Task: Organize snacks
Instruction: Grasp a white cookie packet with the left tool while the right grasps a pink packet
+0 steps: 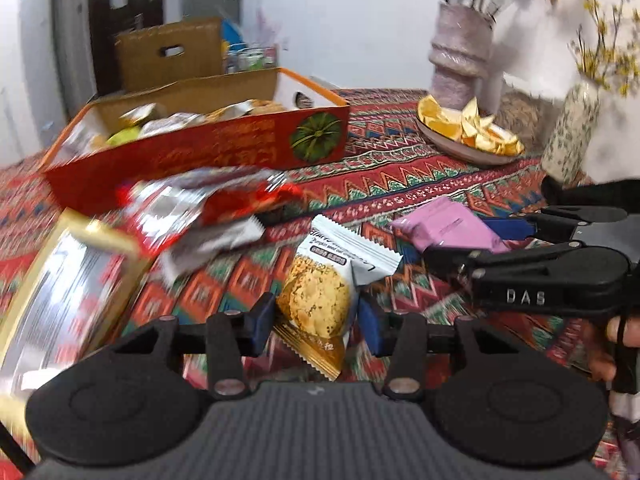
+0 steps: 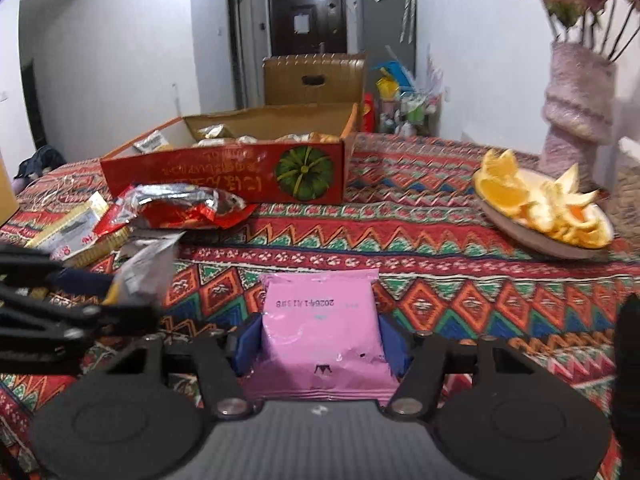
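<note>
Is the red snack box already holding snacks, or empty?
Holding snacks. The red box stands open-topped on the patterned cloth, and several wrapped packets show above its rim in both wrist views.

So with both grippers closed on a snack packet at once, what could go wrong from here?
1. The left gripper pinches the cookie packet across the biscuit itself; more squeeze might crack it.
2. The right gripper holds the pink packet by its soft sides, so it could buckle or slip when lifted.
3. Both loads probably go to the red box; the grippers sit close together and could collide, or snag the torn red wrapper lying before it.
</note>
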Available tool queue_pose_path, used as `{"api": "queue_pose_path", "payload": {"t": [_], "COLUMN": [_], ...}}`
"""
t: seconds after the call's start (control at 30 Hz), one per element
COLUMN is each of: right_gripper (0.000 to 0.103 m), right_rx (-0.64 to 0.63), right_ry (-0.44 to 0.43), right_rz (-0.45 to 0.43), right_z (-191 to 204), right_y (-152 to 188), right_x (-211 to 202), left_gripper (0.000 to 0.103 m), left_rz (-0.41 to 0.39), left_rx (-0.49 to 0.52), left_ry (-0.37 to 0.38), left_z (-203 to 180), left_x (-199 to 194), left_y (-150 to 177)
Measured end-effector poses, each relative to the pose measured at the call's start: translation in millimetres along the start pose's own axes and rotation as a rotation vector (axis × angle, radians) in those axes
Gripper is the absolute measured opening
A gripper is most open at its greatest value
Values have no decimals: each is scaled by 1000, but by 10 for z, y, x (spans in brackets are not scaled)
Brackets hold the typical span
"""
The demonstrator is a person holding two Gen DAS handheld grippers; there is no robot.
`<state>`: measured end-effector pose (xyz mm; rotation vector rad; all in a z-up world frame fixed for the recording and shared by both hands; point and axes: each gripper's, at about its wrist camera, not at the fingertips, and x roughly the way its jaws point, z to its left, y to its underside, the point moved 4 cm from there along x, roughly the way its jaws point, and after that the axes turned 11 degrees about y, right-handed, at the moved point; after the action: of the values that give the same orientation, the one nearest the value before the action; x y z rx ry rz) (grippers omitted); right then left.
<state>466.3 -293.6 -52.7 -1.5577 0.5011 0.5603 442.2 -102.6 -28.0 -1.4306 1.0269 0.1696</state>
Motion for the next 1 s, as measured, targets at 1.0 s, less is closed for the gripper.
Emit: {"api": "queue_pose_path", "payload": {"t": [1.0], "right_gripper": [61], "right_rx": [-67], "right_ry": [-48], "right_rz": [-102], "right_z": [852], "right_y": [278], "right_x": [-1454], "left_gripper": [45], "left_rz": [-244], "left_rx": [-103], "left_ry": [-68], "left_z": [215], "left_x": [-1744], "left_y": [517]}}
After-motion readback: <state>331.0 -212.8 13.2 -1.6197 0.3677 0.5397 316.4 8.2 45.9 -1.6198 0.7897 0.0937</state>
